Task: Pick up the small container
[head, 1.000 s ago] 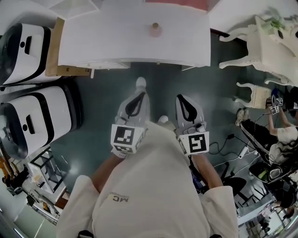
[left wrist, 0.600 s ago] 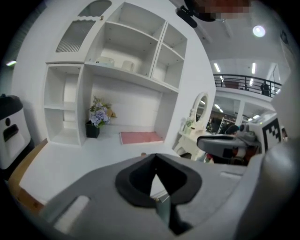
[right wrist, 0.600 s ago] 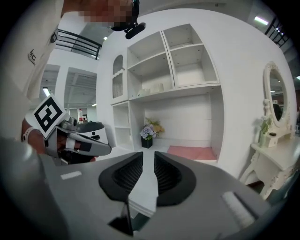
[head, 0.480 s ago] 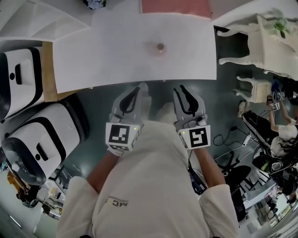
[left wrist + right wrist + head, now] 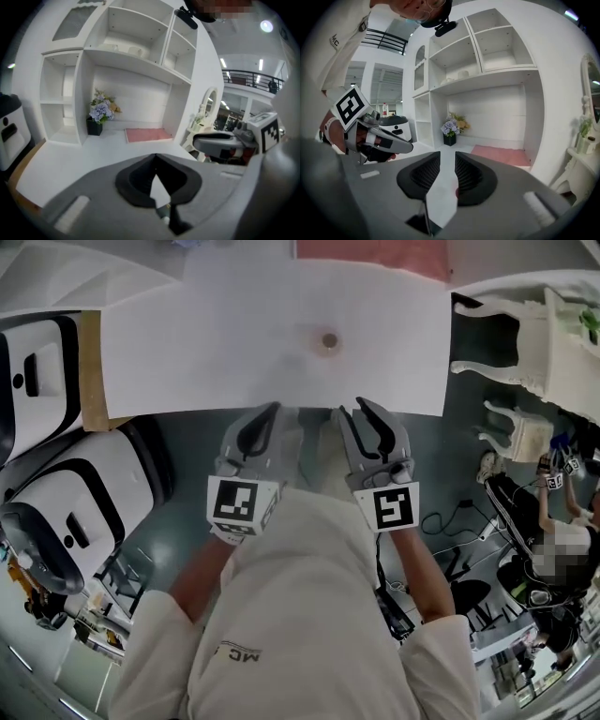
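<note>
The small container is a little round brownish pot standing alone on the white table, toward its far middle. Both grippers hover at the table's near edge, well short of the pot. My left gripper is shut, its tips touching with nothing between them. My right gripper is open; its jaws have just been opening and nothing is between them. A small pinkish speck shows low in that gap; I cannot tell whether it is the pot.
A pink mat lies at the table's far edge. Behind it stands a white shelf unit with a flower pot. White-and-black machines stand on the floor at left. An ornate white chair, cables and another person are at right.
Both grippers have moved forward from over the floor to the table's near edge. The right gripper's jaws have spread apart. The left gripper's jaws stay together.
</note>
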A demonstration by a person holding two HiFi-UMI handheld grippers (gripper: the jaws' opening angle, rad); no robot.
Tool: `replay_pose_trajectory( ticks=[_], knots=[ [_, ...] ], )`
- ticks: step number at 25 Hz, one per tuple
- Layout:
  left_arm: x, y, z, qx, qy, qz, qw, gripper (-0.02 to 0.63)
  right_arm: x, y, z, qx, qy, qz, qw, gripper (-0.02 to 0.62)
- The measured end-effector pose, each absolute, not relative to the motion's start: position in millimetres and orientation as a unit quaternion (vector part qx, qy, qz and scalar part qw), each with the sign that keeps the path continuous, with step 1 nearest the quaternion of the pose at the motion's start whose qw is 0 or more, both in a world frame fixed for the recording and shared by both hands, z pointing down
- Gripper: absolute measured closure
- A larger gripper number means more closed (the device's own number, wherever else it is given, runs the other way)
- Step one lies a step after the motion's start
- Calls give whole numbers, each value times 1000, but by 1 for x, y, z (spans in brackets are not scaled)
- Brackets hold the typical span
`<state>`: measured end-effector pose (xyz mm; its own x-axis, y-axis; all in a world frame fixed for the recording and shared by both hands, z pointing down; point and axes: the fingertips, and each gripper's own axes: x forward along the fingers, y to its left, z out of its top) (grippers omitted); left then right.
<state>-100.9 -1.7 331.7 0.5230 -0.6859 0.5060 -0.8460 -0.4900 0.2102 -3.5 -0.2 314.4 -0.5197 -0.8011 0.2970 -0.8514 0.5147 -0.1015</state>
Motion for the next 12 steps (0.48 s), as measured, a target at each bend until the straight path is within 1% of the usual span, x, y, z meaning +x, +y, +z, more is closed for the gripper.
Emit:
replay_pose_trajectory(
  ticks=[4, 8, 12],
  knots=[
    [-93, -11, 346, 840, -461, 183, 221, 606, 2, -11, 333, 464, -871, 122, 104, 495],
    [-90, -18, 360, 837, -467, 184, 220, 606, 1, -23, 349, 462, -873, 120, 104, 462],
    [-91, -23, 378, 832, -472, 186, 225, 606, -2, -34, 369, 462, -871, 129, 104, 465]
  ],
)
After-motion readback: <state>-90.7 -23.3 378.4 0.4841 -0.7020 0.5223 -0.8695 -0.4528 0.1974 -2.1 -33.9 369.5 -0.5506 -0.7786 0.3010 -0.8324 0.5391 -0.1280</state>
